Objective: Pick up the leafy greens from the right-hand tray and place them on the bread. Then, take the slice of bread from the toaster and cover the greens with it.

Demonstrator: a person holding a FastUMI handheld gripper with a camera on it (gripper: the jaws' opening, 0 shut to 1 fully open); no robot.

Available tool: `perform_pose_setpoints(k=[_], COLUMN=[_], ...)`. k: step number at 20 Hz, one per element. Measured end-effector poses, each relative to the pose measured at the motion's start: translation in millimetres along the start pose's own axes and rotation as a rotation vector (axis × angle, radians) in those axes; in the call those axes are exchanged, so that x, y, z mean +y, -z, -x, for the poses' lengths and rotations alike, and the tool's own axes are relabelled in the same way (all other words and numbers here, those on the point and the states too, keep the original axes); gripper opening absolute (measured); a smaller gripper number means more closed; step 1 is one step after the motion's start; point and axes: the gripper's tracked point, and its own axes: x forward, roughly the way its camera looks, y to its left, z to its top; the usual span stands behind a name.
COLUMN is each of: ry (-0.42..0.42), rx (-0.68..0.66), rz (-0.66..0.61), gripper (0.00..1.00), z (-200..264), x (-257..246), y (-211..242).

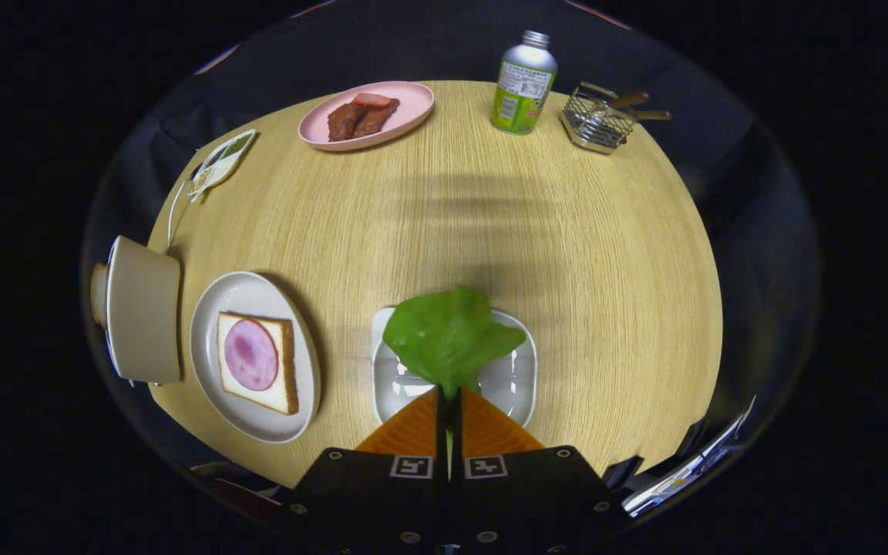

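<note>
At the far left edge of the wooden bench [567, 254], the toaster [143, 312] stands with a slice of bread [99, 293] showing at its outer side. Just beside it, a grey plate [213, 339] carries a slice of bread topped with a round of pink ham [251, 354]. Farther back on that side lie a small printed card [222, 160] and a pink plate of brown meat slices [405, 104]. At centre, my gripper [449, 395] has its orange jaws pressed together on the stem of the leafy greens [448, 331], the leaf fanning out just ahead of my fingertips and above the white right-hand tray [509, 378], whose glossy floor shows beneath it. I cannot tell whether the leaf touches the tray. Beyond, toward the right, a green-labelled metal bottle [523, 85] stands upright, and near it a wire basket [597, 119] holds wooden-handled utensils [640, 108].
</note>
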Motion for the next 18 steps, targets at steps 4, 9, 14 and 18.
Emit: perform_pose_setpoints(k=[4,9,14,18], ry=[-0.027,-0.073,-0.129,-0.165], rx=[-0.038,-0.061,-0.063,-0.055], rz=[0.031,0.073,0.116,0.146], gripper=[0.01,0.01,0.01,0.01], z=[25,41,43,38], x=[26,73,123,161], y=[-3,-3,-2,-2])
